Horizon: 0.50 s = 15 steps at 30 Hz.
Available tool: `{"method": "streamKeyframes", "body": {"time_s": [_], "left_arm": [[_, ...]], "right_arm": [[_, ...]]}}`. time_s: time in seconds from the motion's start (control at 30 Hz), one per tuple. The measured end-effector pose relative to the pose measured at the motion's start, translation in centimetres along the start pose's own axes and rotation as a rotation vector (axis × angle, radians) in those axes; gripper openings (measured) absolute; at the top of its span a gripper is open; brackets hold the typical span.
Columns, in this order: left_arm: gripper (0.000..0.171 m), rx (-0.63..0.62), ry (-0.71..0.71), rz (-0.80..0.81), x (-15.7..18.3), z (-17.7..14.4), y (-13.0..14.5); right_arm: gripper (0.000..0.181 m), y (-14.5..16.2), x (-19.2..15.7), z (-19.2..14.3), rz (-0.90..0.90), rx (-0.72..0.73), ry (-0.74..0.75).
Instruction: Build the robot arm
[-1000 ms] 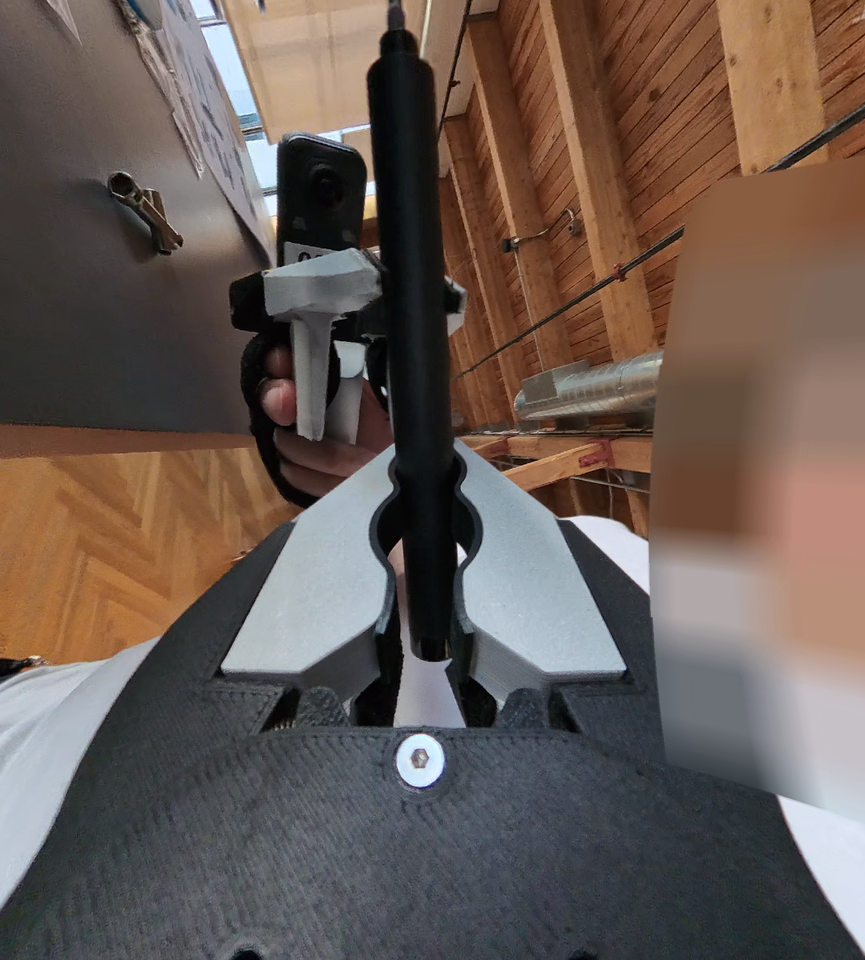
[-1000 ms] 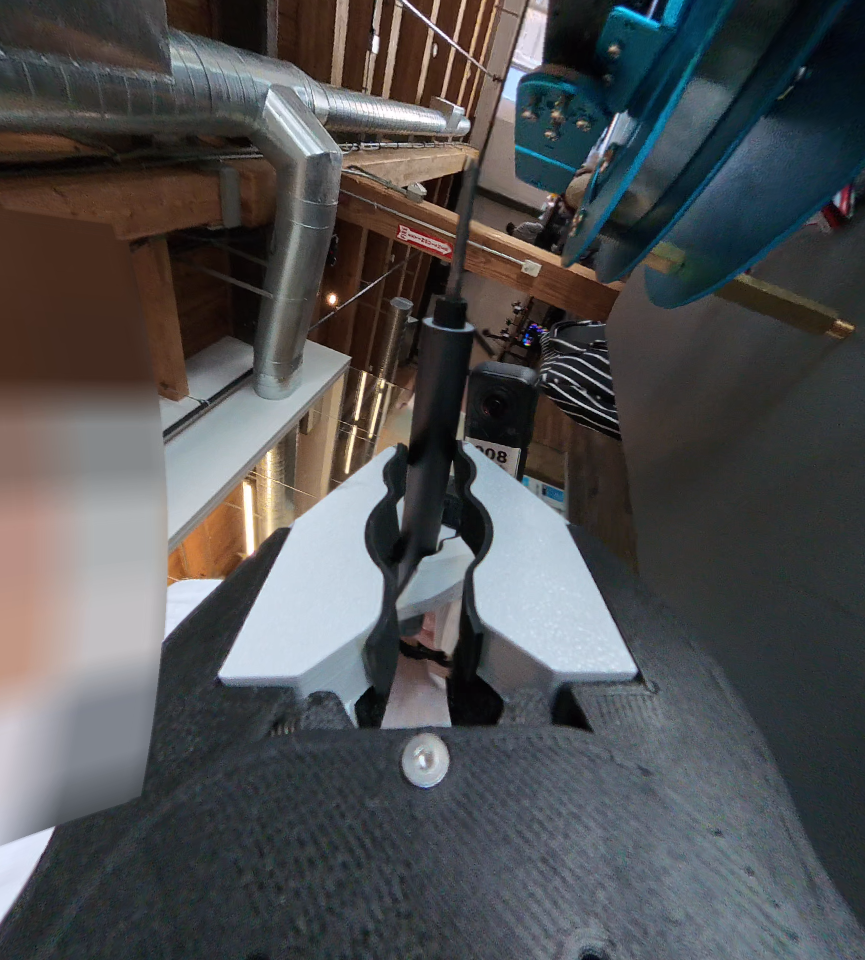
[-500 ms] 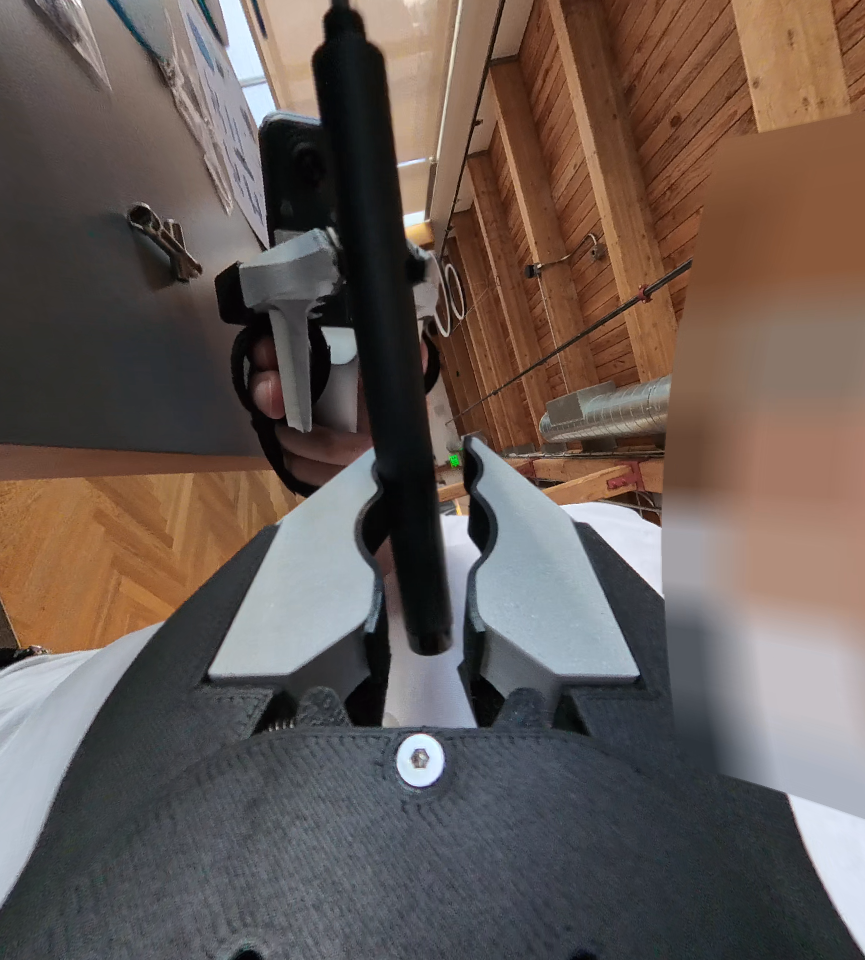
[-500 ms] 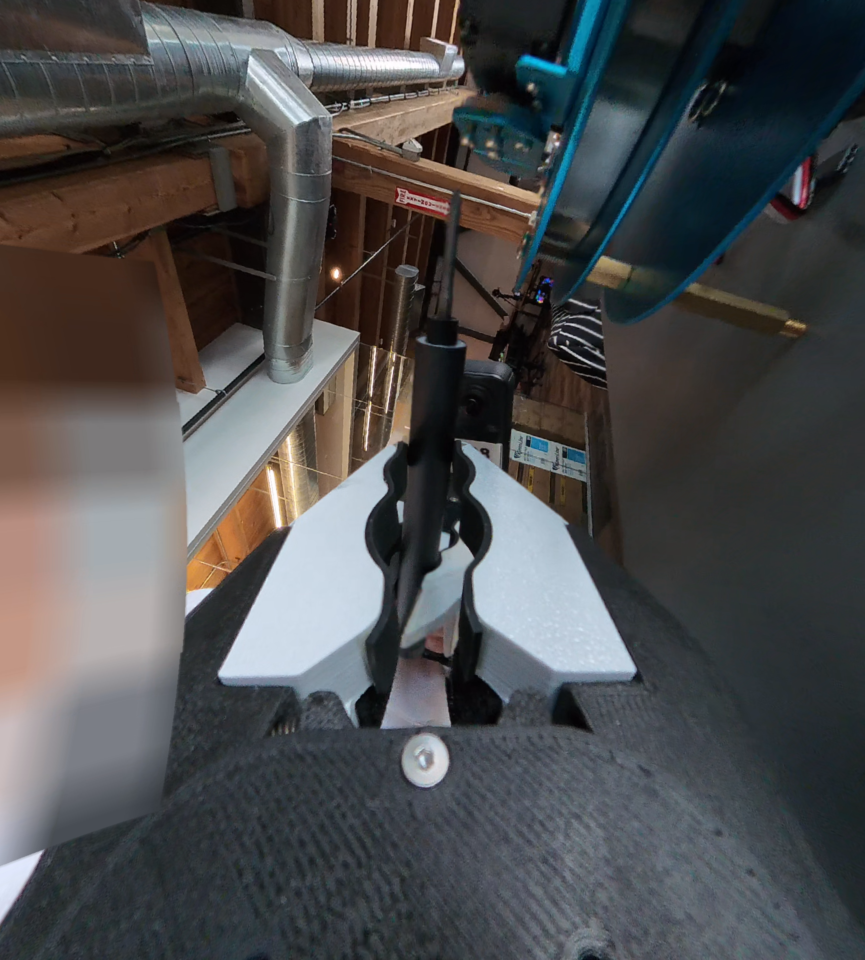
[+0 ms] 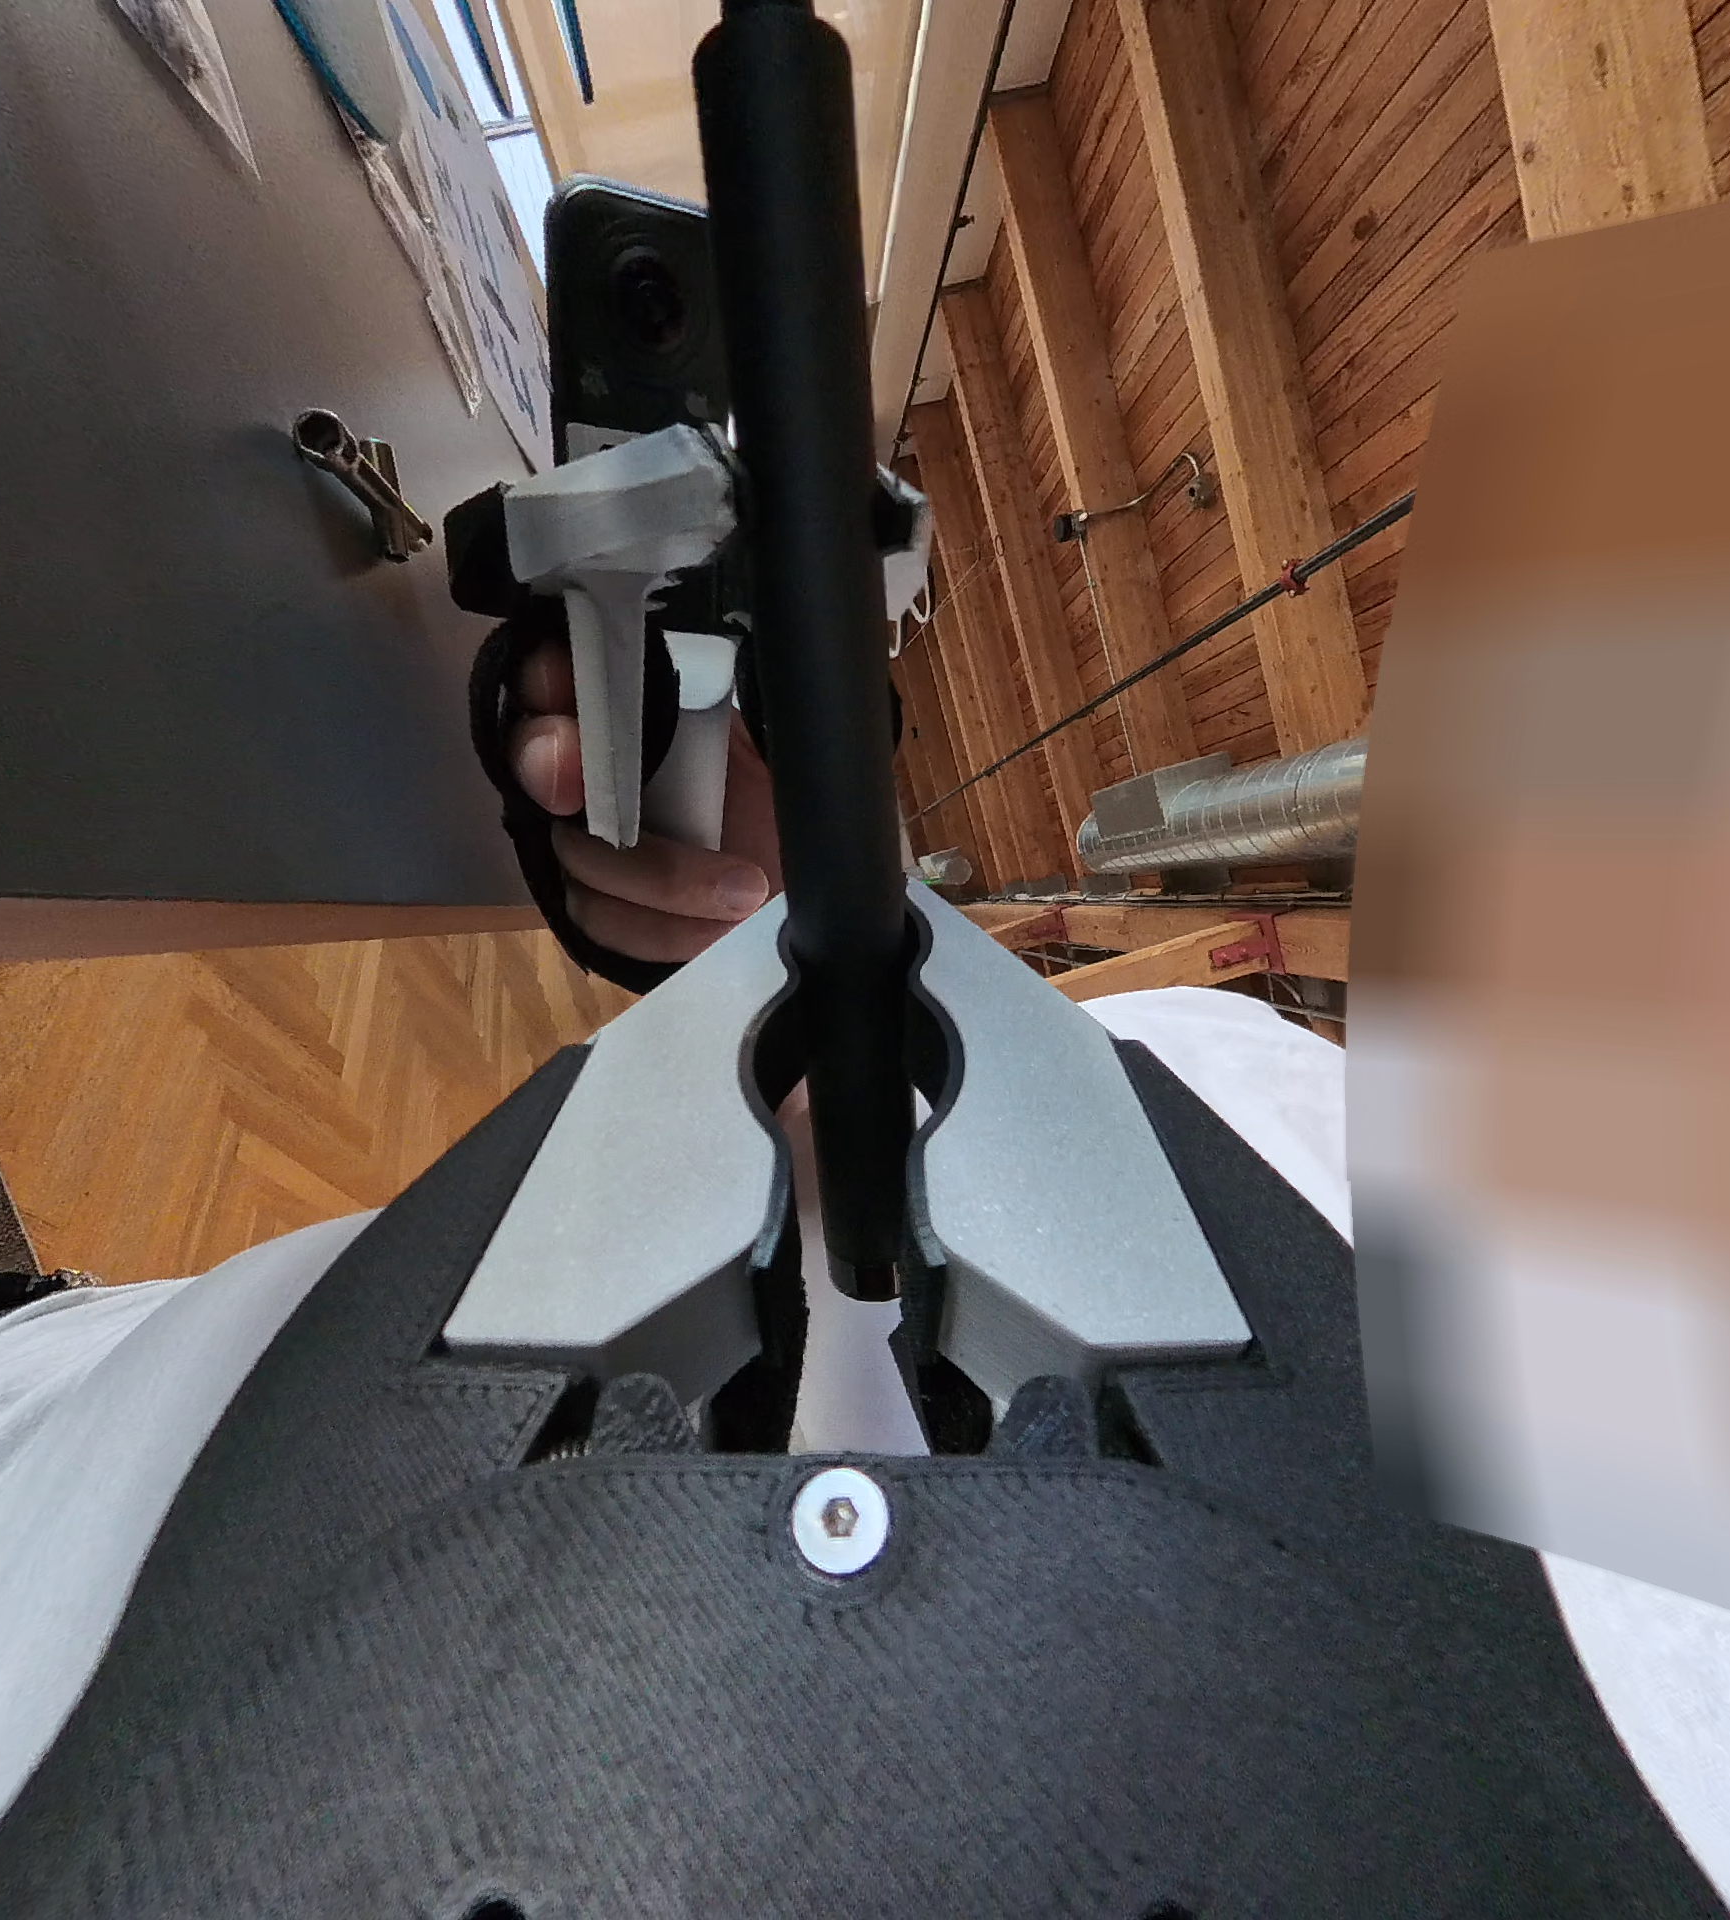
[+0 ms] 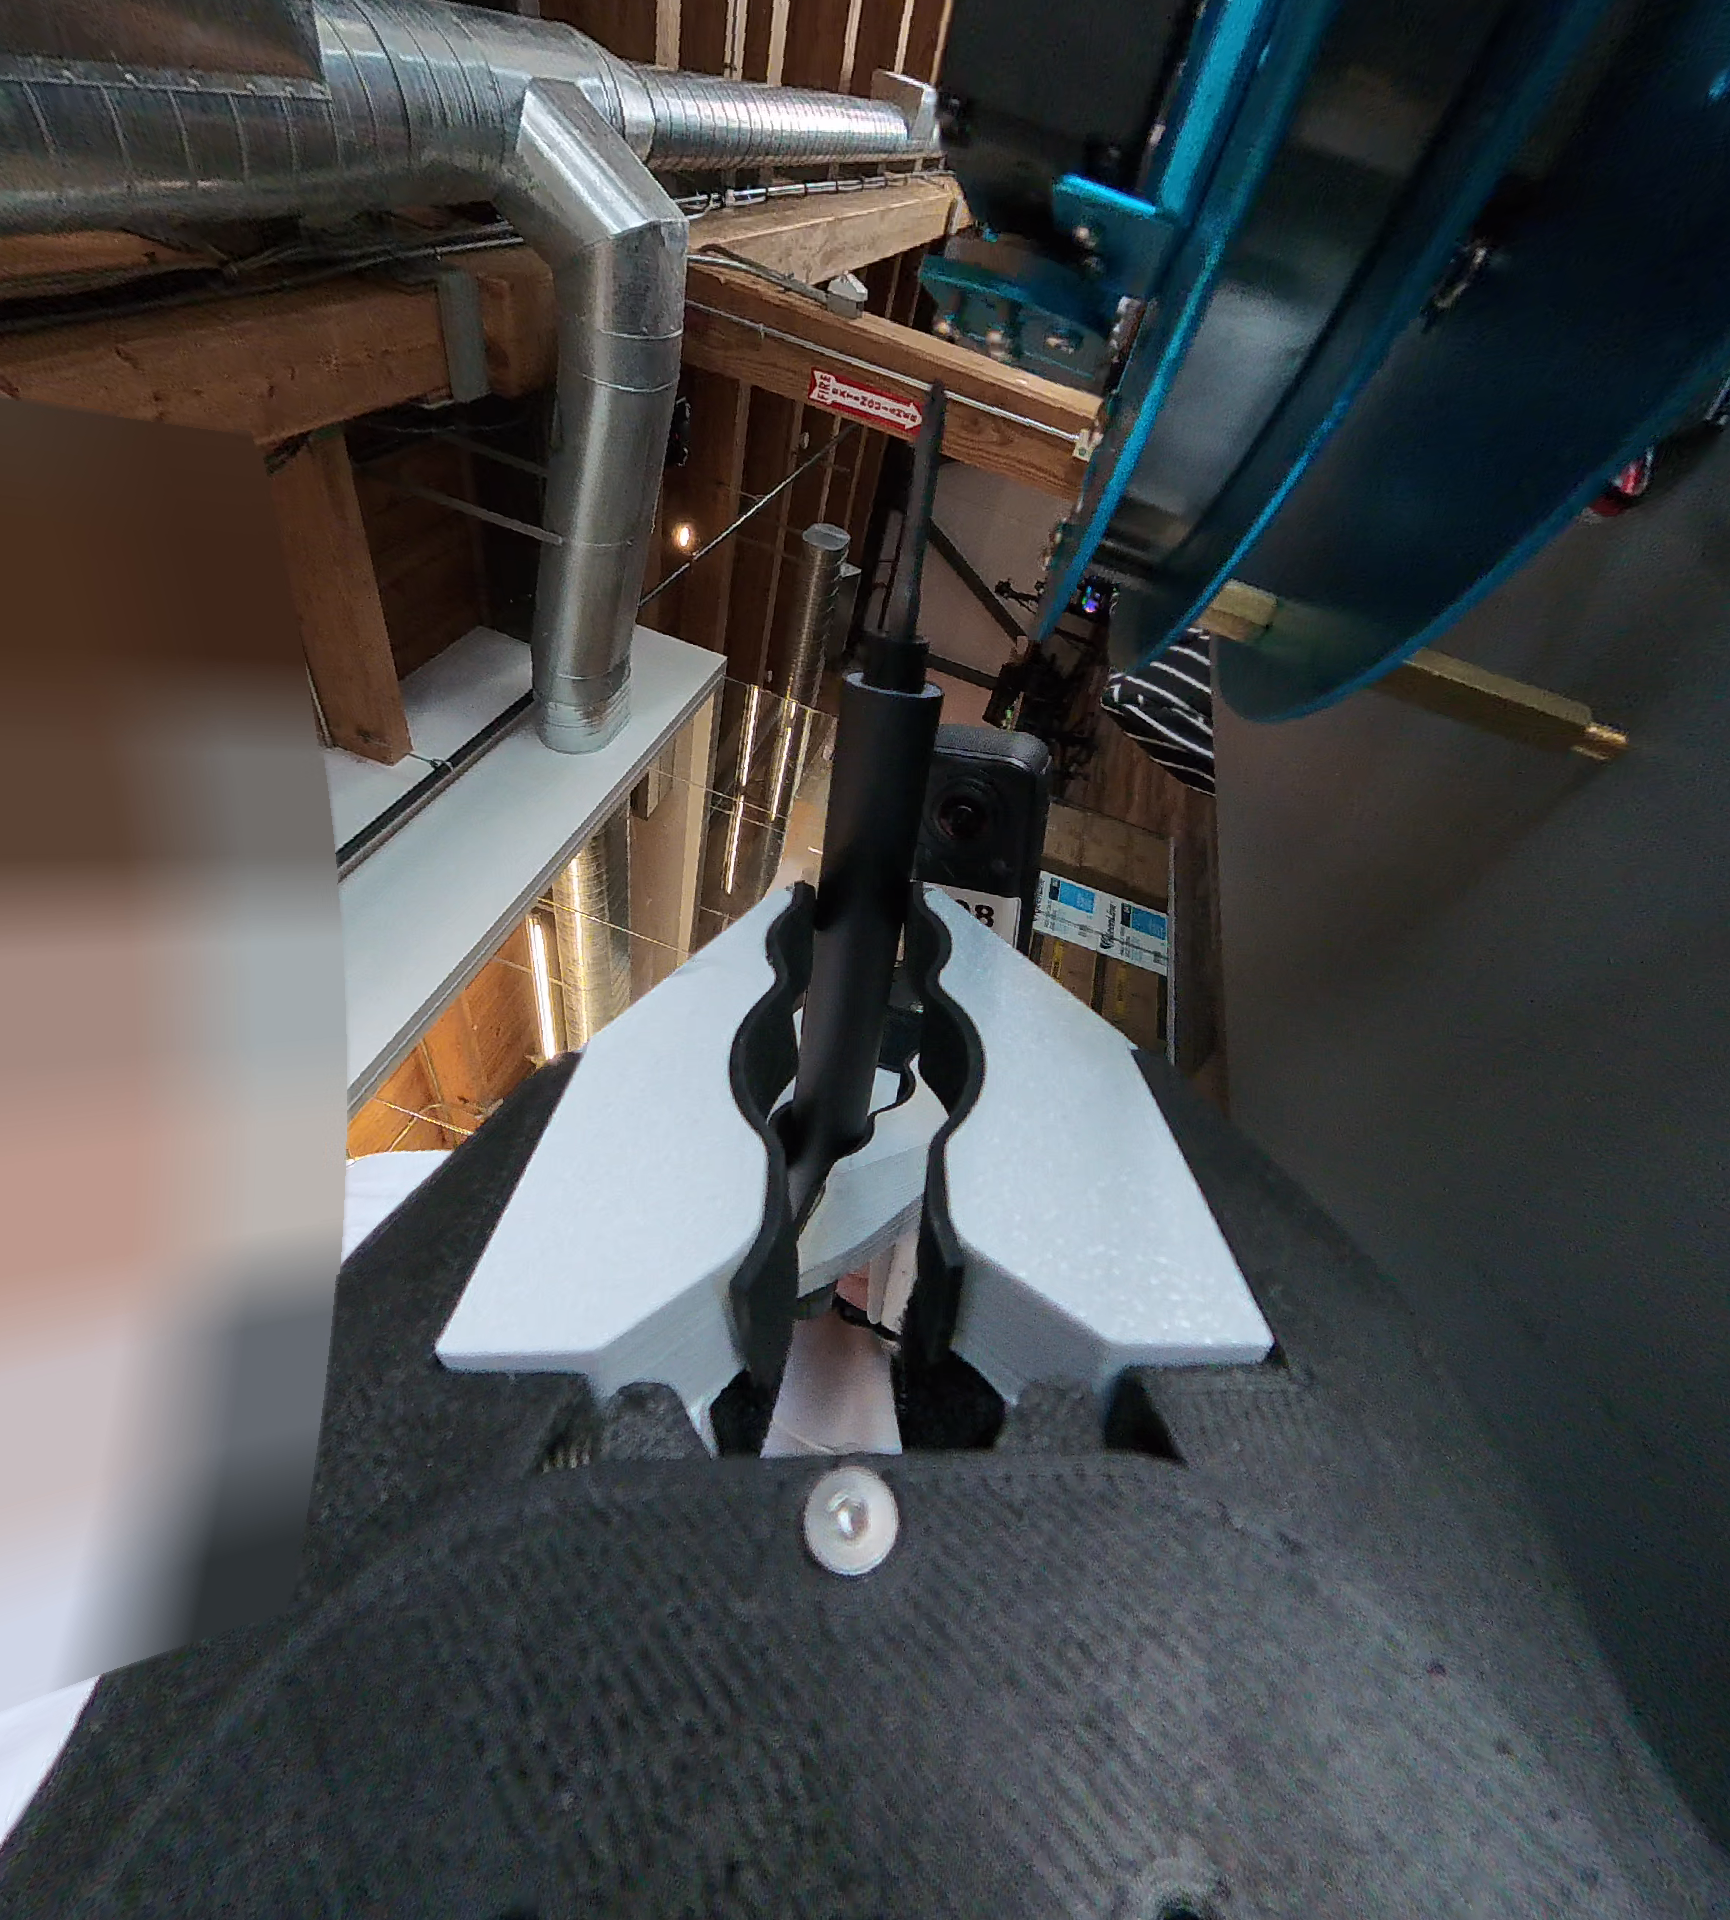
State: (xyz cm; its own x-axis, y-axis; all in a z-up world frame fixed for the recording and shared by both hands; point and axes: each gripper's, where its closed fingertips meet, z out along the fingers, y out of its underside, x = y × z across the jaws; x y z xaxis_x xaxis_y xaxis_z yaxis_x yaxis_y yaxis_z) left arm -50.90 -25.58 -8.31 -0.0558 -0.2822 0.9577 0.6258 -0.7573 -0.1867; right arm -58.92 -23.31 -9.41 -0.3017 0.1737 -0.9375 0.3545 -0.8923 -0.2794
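A black screwdriver-like tool, a thick handle [image 5: 809,520] with a thin shaft [image 6: 928,499], runs between both grippers, which face each other. My left gripper [image 5: 845,920] is shut on the handle, whose butt end sits deep between the grey fingers [image 5: 632,1164]. My right gripper [image 6: 856,920] is shut on the same handle [image 6: 876,810] higher up. It also shows in the left wrist view [image 5: 622,520], held by a hand. The left gripper's grey finger [image 6: 871,1169] and camera [image 6: 980,821] show behind the handle in the right wrist view.
A dark grey table top [image 5: 113,623] lies at the left, with a small metal tool [image 5: 362,488] on it. A blue disc-shaped assembly [image 6: 1412,364] on a brass standoff [image 6: 1495,696] is close on the right. A person in a white shirt [image 5: 61,1455] stands behind.
My left gripper was shut a second ago, opened half a second ago while the tool leaned left, and has closed on the handle again. The right gripper kept its hold throughout.
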Motion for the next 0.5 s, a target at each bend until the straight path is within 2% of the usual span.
{"method": "streamKeyframes", "body": {"time_s": [0.5], "left_arm": [[0.010, 0.013, 0.011, -0.008, -0.12, -0.13, -0.79]], "right_arm": [[0.016, -0.84, -0.12, -0.84, -0.027, 0.020, 0.019]]}}
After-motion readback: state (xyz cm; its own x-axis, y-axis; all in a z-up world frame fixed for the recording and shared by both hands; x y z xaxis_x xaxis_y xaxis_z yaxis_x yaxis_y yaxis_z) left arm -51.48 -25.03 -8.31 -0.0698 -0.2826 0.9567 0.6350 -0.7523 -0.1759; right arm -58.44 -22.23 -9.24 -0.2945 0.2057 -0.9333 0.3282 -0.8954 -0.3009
